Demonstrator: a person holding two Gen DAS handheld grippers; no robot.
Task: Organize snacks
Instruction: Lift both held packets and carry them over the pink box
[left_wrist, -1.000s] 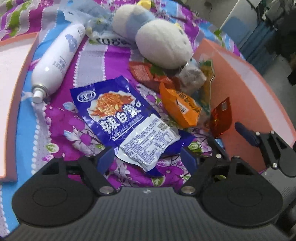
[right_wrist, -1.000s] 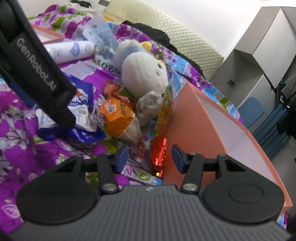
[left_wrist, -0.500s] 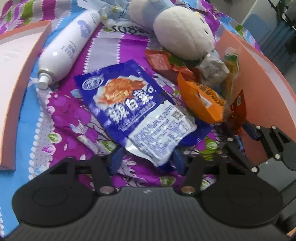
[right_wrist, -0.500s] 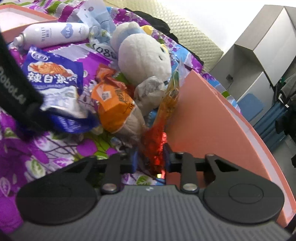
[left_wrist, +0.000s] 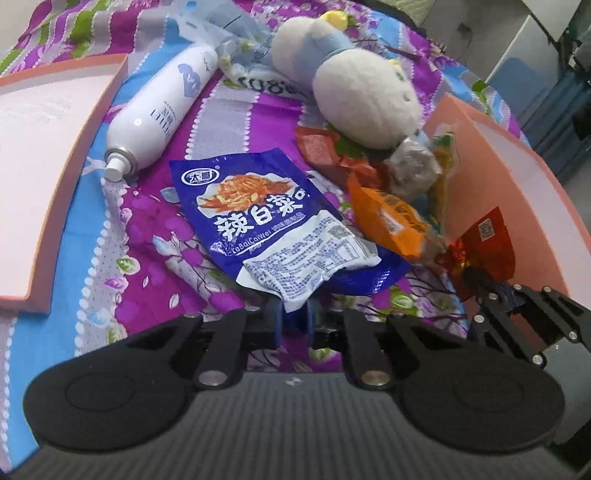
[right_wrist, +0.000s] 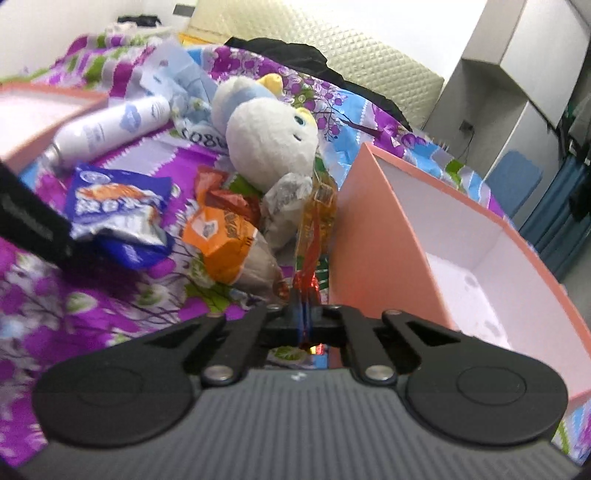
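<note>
- Glossy blue foil snack packet (left_wrist: 258, 218), flat and rectangular, lying mid-bedspread (left_wrist: 147, 236), long axis running from the near silvery end up toward the white spray can (left_wrist: 162, 110).
- Pinched at that near end by the left gripper (left_wrist: 294, 317), jaws just closed on it after gaping a second ago.
- Crinkly red wrapper (right_wrist: 308, 275) clamped edge-on in the right gripper (right_wrist: 303, 319), jaws likewise just closed, beside the pink box wall (right_wrist: 373, 236).

Ahead of the fingers, a bed under a purple floral bedspread (right_wrist: 332, 99), backed by a cream quilted headboard (right_wrist: 332, 40). Beyond, a white wall (right_wrist: 74, 14). Off to the right, grey-white cabinets (right_wrist: 517, 55) and a blue chair (right_wrist: 513, 177).
</note>
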